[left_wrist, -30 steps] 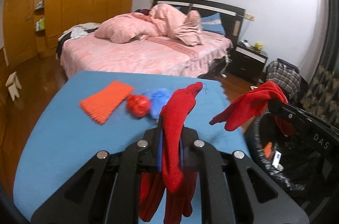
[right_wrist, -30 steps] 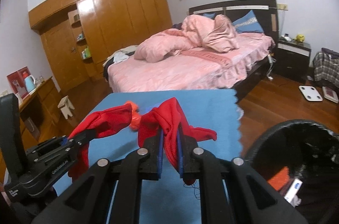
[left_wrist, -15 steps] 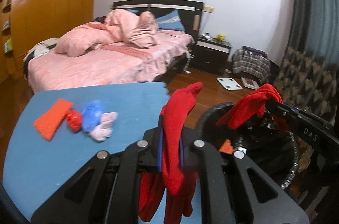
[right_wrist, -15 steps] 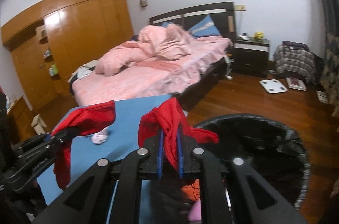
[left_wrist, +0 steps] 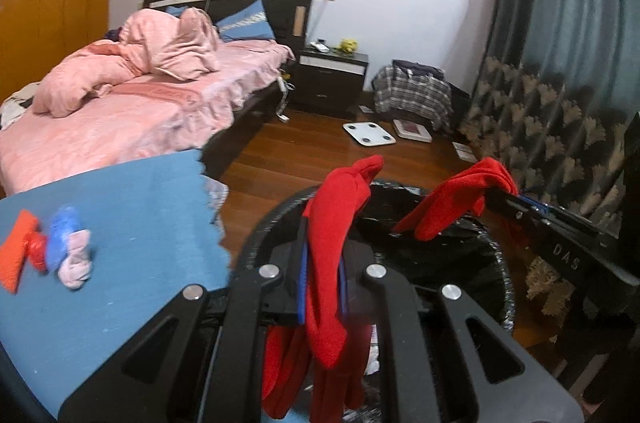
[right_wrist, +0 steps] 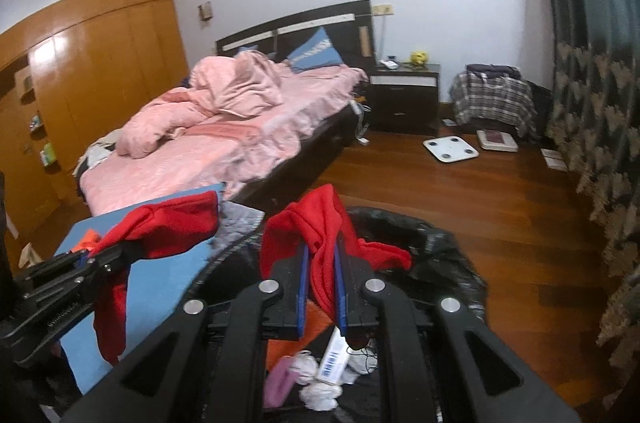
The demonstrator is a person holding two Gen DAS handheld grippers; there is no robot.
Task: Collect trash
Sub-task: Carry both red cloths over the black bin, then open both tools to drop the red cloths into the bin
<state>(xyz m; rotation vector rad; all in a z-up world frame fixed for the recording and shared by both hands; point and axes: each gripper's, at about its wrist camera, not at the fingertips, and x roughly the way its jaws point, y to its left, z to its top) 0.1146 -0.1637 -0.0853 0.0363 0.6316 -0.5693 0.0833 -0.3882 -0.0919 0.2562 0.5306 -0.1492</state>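
Note:
My left gripper (left_wrist: pixel 322 283) is shut on a red cloth (left_wrist: pixel 332 223) that droops over and below the jaws, held over the near rim of the black trash bin (left_wrist: pixel 496 263). My right gripper (right_wrist: pixel 321 283) is shut on a second red cloth (right_wrist: pixel 320 223) and hangs above the bin's opening (right_wrist: pixel 448 243), where several scraps (right_wrist: pixel 320 375) lie inside. Each gripper shows in the other's view: the right one with its cloth (left_wrist: pixel 468 199), the left one with its cloth (right_wrist: pixel 168 223).
A blue table (left_wrist: pixel 120 203) at the left holds an orange cloth (left_wrist: pixel 16 255), a red wad, a blue wad (left_wrist: pixel 60 239) and a pink wad (left_wrist: pixel 76 259). A pink bed (left_wrist: pixel 120 103), a nightstand, a white floor scale (left_wrist: pixel 368 133) and a patterned curtain (left_wrist: pixel 560 143) lie beyond.
Both grippers have swung right, off the blue table and over the black bin, each still holding its red cloth. The table items have slid to the left edge of view.

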